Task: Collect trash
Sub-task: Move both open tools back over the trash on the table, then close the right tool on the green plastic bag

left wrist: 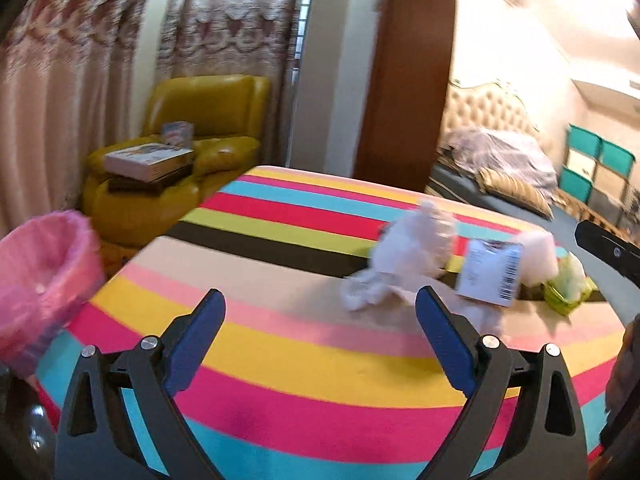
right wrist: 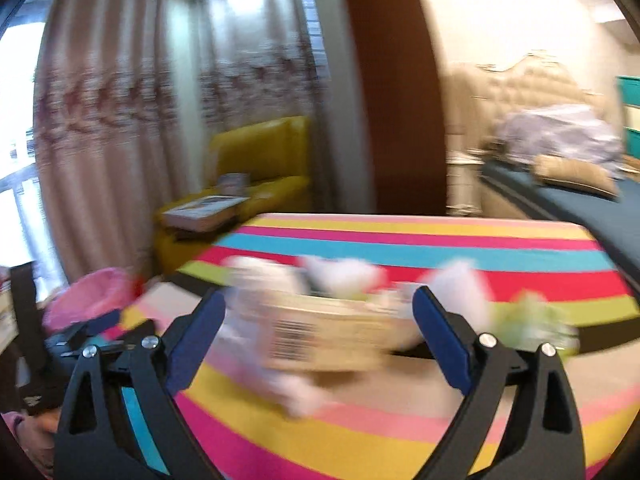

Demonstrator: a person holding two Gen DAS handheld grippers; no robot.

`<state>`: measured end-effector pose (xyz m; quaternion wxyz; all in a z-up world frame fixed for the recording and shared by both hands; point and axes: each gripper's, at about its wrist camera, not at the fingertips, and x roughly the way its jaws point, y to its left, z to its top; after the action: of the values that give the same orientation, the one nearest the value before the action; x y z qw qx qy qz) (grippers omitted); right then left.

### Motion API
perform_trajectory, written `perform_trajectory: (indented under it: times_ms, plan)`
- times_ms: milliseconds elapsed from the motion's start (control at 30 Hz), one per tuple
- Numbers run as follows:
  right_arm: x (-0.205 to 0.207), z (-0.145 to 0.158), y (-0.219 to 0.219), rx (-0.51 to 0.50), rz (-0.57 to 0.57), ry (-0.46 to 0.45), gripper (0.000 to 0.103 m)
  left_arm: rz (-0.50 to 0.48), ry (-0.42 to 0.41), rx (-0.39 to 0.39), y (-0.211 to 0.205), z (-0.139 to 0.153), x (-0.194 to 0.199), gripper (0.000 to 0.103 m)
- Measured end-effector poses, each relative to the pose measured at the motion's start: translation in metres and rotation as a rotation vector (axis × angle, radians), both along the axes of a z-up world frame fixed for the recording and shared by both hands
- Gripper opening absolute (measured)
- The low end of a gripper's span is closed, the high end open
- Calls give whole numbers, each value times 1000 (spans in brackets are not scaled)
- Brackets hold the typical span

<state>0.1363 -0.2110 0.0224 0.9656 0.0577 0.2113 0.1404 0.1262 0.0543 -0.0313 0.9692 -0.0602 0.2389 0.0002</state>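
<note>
An approach to the trash is judged under way; both the left gripper (left wrist: pixel 320 308) and the right gripper (right wrist: pixel 318 306) are spread wide and empty; crumpled tissue (left wrist: pixel 412 248) and a barcoded carton (left wrist: pixel 490 274) lie on the striped table (left wrist: pixel 280 360) — the pink-lined bin (left wrist: pixel 40 280) stands at its left edge; next, one piece must be straddled and pinched.

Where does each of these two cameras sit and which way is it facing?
Left wrist: on the left gripper, jaws open, looking across the striped table at the trash; the pink bin sits left, the right gripper's finger far right.
Right wrist: on the right gripper, jaws open, facing the blurred trash.
Shared: table, trash, bin, yellow armchair.
</note>
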Motion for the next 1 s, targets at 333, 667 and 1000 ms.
perform_trajectory:
  times_ms: [333, 667, 1000]
  plan:
    - [12, -32, -114, 32, -311, 104, 92, -92, 58, 79, -48, -17, 29, 90]
    - [28, -54, -121, 30, -364, 197, 92, -118, 126, 33, -36, -24, 36, 90]
    - [41, -54, -119, 28, -371, 222, 92, -120, 106, 59, -40, -21, 30, 90]
